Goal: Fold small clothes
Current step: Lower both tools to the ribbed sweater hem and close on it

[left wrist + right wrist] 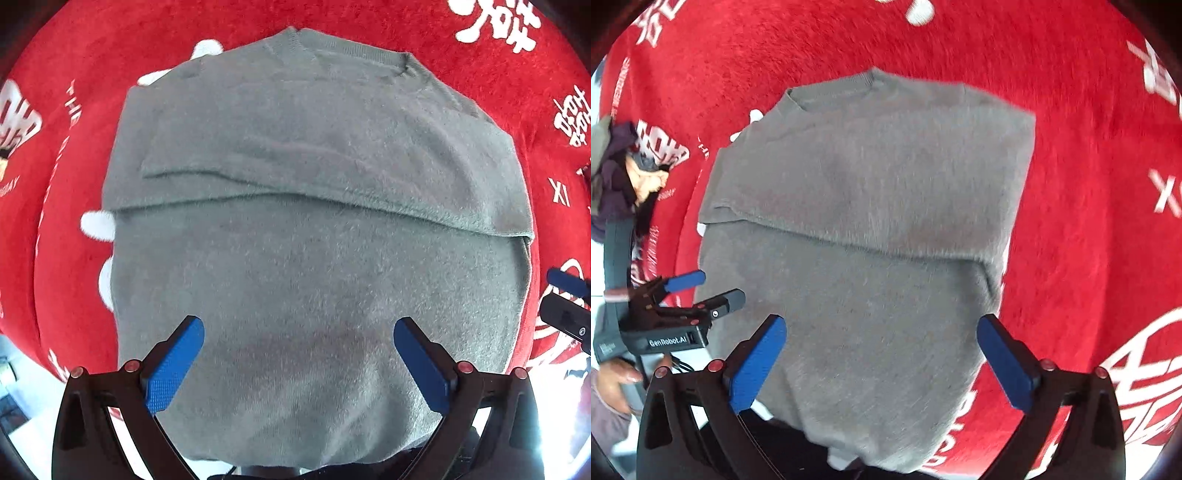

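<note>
Both tongs spread wide, gripping nothing. Left gripper (299,365) hovering over the near part of the grey sweater (314,155), blue pads clear of the cloth. Right gripper (881,365) likewise above it, toward its right edge. Sweater spread on the red blanket (1089,166), one fold lying across its middle.

Both wrist views close above, facing down, sharing the grey sweater (314,221) (right view more tilted)
</note>
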Action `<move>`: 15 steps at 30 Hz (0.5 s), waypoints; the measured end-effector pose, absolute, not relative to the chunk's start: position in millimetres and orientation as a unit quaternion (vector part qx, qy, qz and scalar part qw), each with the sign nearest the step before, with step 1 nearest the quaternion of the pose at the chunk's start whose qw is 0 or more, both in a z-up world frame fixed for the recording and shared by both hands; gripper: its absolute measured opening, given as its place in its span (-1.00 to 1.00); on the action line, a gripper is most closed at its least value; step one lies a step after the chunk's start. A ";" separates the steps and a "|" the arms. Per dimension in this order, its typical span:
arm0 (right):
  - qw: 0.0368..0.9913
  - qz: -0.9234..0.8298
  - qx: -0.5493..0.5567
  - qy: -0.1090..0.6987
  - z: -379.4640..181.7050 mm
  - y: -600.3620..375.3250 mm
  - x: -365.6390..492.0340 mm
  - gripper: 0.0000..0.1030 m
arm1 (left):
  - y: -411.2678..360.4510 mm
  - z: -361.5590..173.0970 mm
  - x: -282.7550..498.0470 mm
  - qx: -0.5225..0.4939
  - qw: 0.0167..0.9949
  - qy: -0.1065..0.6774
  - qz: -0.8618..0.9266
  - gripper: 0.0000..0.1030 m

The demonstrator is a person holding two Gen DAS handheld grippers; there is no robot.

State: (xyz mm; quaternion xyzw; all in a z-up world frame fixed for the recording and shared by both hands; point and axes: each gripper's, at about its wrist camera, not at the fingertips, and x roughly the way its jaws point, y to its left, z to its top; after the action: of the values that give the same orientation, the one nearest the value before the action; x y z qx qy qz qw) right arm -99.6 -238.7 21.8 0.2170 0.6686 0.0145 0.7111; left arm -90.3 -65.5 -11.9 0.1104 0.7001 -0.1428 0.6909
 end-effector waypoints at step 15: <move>0.673 0.006 0.302 0.675 0.4 -250.9 -124.1 1.00 | -10.9 -23.1 -121.3 0.083 0.695 0.707 -0.103 1.00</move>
State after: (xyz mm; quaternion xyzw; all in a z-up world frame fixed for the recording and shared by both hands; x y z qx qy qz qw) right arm -124.1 -250.9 0.4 0.3018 0.6752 0.0063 0.6730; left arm -121.3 -10.9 -23.1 0.0832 0.7071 -0.1027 0.6946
